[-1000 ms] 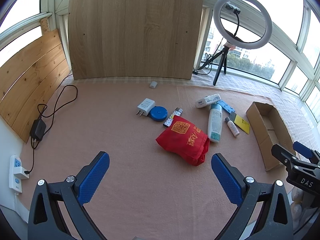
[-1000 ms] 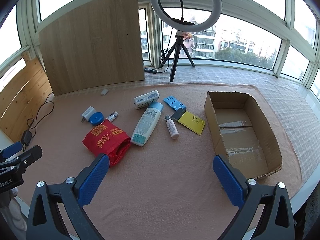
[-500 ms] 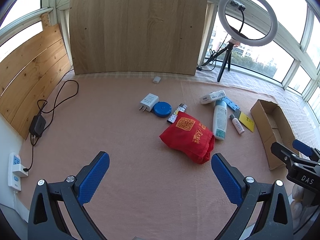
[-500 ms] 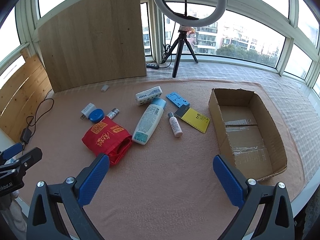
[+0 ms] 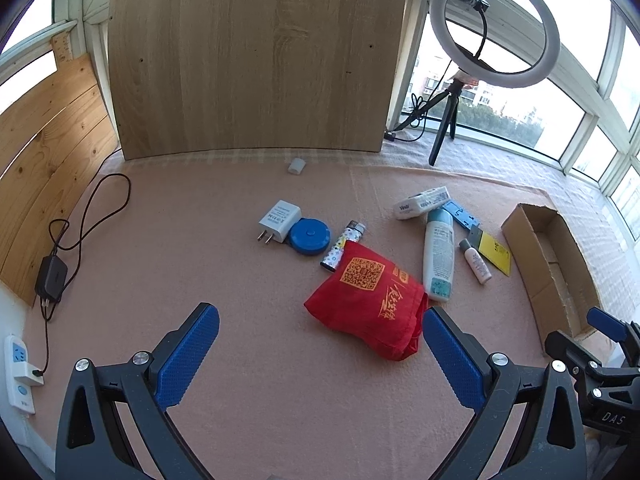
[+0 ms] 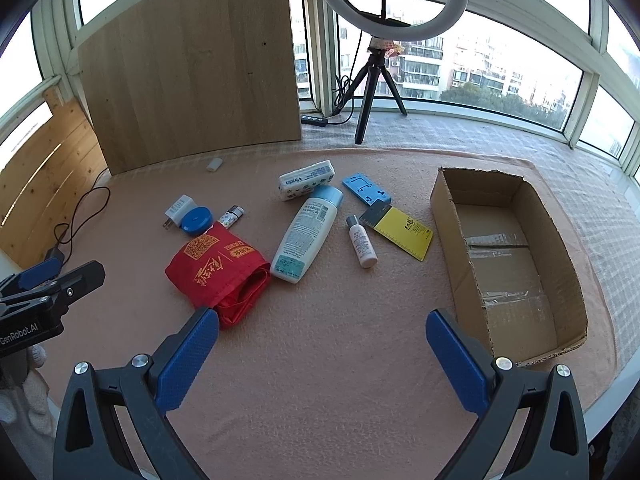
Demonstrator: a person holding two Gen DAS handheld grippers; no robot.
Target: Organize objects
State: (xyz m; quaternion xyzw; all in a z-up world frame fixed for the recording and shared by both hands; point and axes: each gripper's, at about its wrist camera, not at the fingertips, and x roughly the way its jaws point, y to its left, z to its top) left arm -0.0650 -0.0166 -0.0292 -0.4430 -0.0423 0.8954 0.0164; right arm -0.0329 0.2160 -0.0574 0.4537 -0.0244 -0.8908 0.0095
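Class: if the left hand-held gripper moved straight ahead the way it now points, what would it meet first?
Probably the red bag, lying just ahead between the open fingers of the left hand-held gripper, nearer the right fingertip. Depth is unclear; it might meet the pink cloth first.

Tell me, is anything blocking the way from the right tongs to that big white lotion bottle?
Nothing visible does. The right tongs hang open above bare pink cloth, and the lotion bottle lies flat ahead of them. The red bag sits just to its left, close but apart.
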